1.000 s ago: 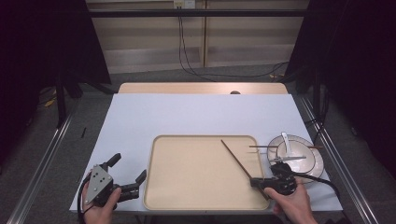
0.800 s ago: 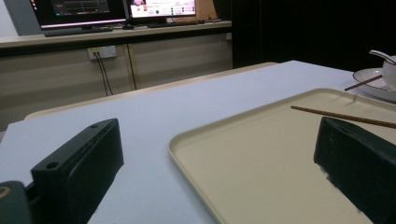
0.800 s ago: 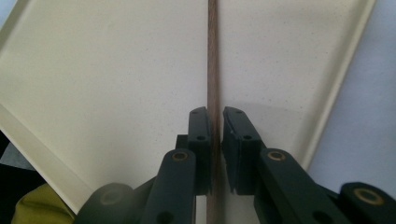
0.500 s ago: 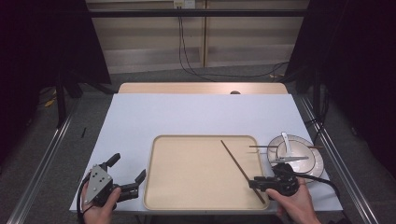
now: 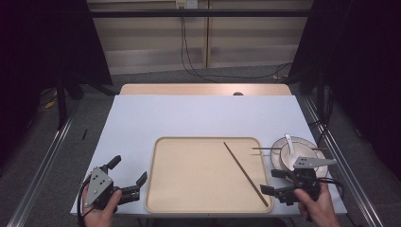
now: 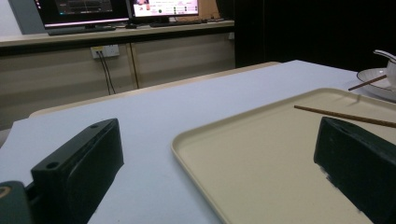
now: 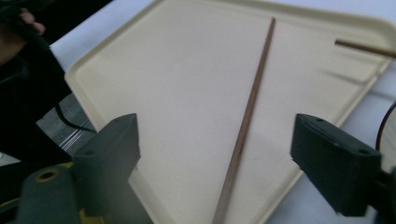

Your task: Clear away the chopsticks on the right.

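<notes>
Freshly opened, my right gripper hangs empty over a light, stiff, slippery chopstick lying on the tray, best pinched mid-shaft, while my left gripper waits wide at near left.

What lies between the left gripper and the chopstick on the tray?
In the high view, from the left gripper to the chopstick there is a strip of white table, then bare tray floor. Nothing else lies there.
</notes>
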Available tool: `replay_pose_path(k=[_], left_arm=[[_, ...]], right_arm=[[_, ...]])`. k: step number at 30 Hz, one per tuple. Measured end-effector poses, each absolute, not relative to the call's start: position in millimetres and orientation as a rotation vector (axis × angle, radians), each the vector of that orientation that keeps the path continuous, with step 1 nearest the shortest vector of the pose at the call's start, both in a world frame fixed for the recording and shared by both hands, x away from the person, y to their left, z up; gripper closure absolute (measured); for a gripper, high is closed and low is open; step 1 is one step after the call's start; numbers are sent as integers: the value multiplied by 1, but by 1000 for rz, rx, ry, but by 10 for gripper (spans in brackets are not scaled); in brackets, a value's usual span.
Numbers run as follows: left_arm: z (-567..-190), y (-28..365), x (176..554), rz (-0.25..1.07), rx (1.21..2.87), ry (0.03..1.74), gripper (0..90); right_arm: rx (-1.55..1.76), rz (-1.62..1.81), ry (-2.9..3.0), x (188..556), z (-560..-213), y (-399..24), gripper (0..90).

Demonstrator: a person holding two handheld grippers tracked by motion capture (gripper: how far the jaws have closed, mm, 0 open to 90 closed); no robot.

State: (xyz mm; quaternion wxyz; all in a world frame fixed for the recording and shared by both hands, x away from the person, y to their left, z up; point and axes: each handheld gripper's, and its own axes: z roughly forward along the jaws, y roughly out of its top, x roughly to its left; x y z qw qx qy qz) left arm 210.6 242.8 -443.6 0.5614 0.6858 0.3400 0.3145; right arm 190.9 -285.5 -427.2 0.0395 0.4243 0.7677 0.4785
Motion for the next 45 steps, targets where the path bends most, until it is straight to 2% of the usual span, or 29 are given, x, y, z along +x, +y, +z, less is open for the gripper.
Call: replay_pose_path(k=[5,11,22,33,38,43,45], left_arm=[[-444,243,211,742,1616,800,14],[-444,244,211,742,1619,804,14],[-444,245,211,751,1620,803,14],[-444,245,211,755,1625,800,14],[-444,245,211,750,1623,797,14],[-444,244,211,744,1616,801,14],[-444,245,211,746,1620,795,14]], right_arm=[[1208,1506,2232,186,-407,-308,152],[1075,1475,2203,192,-390,-344,98],[903,1425,2173,232,-379,-401,76],[971,1327,2262,279,-381,-454,66],[984,1218,2341,297,-386,-467,137],[921,1106,2468,311,-397,-472,323],[915,1038,2497,315,-402,-469,322]])
